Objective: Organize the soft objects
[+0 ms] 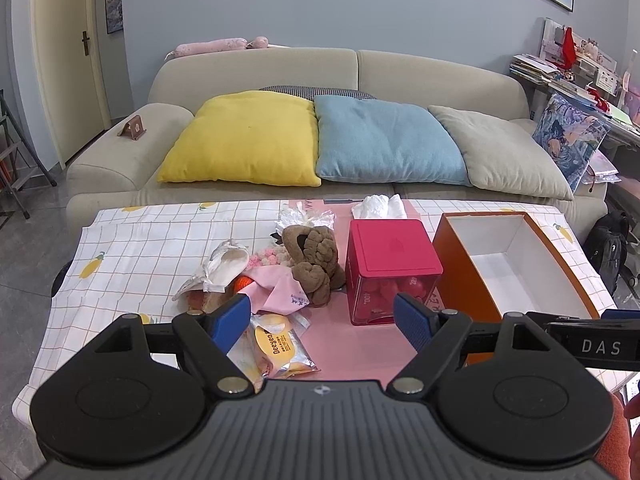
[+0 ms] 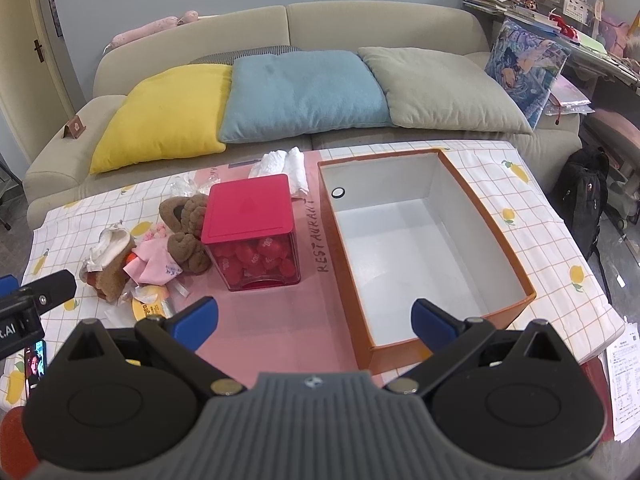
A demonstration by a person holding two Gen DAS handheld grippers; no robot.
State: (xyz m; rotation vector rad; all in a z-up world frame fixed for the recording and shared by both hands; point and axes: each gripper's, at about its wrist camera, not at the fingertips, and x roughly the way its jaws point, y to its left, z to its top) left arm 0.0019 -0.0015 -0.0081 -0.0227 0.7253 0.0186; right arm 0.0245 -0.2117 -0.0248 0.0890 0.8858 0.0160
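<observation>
A pile of soft things lies at the table's left middle: a brown plush toy (image 1: 314, 258) (image 2: 188, 236), a pink cloth (image 1: 276, 288) (image 2: 154, 262), a bread in a torn wrapper (image 1: 216, 276) (image 2: 108, 264) and a yellow snack packet (image 1: 276, 346) (image 2: 150, 304). An open orange box (image 1: 456, 264) (image 2: 500, 236) with a white inside stands on the right. My left gripper (image 1: 322, 320) is open and empty, just before the pile. My right gripper (image 2: 314, 318) is open and empty, near the box's front left corner.
A red-lidded clear box of red pieces (image 1: 390, 270) (image 2: 252, 236) stands between the pile and the orange box. White crumpled tissue (image 1: 378, 206) (image 2: 282, 168) lies behind it. A sofa with yellow, blue and grey cushions (image 1: 384, 140) runs behind the table. A phone (image 2: 35, 364) lies at front left.
</observation>
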